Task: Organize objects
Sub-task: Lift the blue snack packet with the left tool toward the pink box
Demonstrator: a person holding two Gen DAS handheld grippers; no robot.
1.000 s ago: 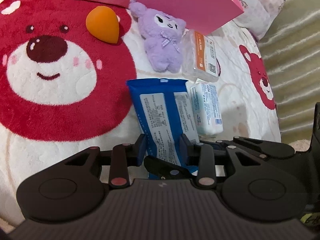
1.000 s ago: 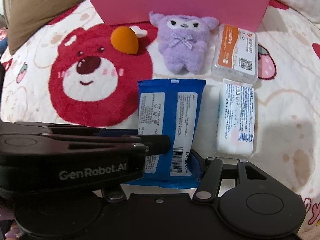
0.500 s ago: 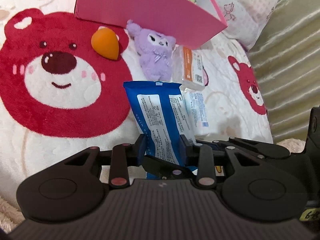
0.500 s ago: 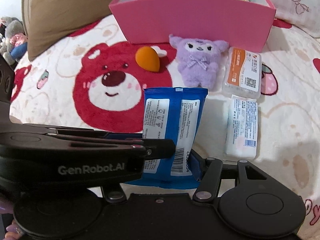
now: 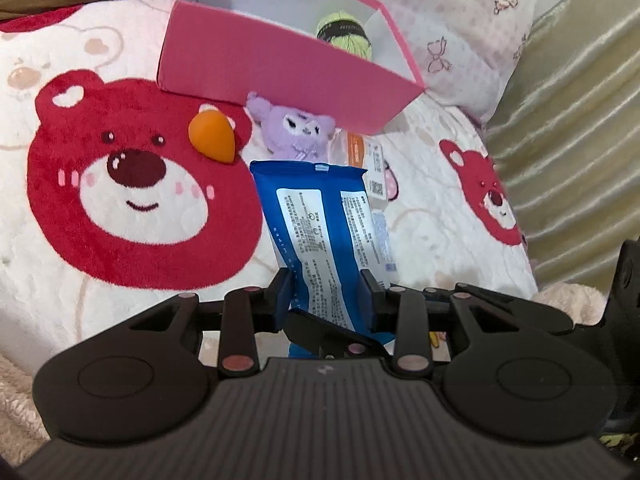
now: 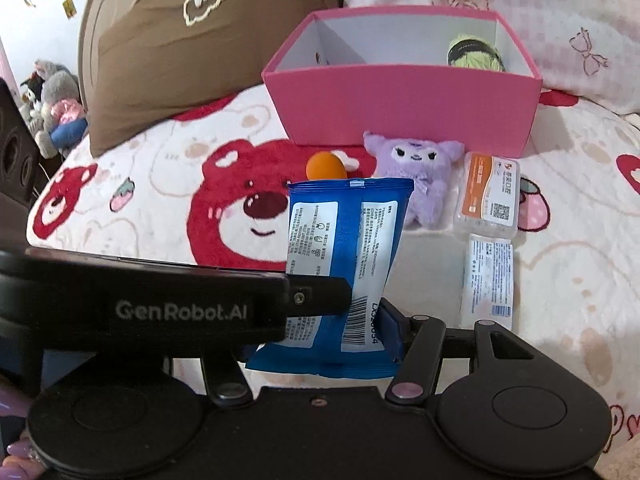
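- I have the blue wipes pack [image 5: 324,240] gripped from two sides — my left hand-held gripper [image 5: 326,292] is clenched across its lower part, both pads pressing the pack's edges.
- My right hand-held gripper [image 6: 360,312] grasps the same pack lower down; in the right wrist view its blue pad presses the pack's right edge, while the other finger is hidden behind the left tool's arm crossing in front.
- The pack stands nearly upright between the fingers, top seam pointing toward the pink box [image 6: 400,108], off the bear-print bed cover [image 5: 132,184].
- The step in hand, as I judge it, is carrying the pack to the box. To do it well I should move both hands together so the soft pack does not twist or buckle, and clear the near wall before lowering.
- The box sits beyond the pack, open-topped, with a green yarn ball [image 5: 346,32] in its right part — the left part looks the freer place to drop in.
- Between the pack and the box lie the orange sponge [image 5: 212,136], the purple plush [image 6: 420,176] and the orange-labelled case [image 6: 488,196]; the white packet [image 6: 488,280] lies just to the pack's right. I should pass above them.
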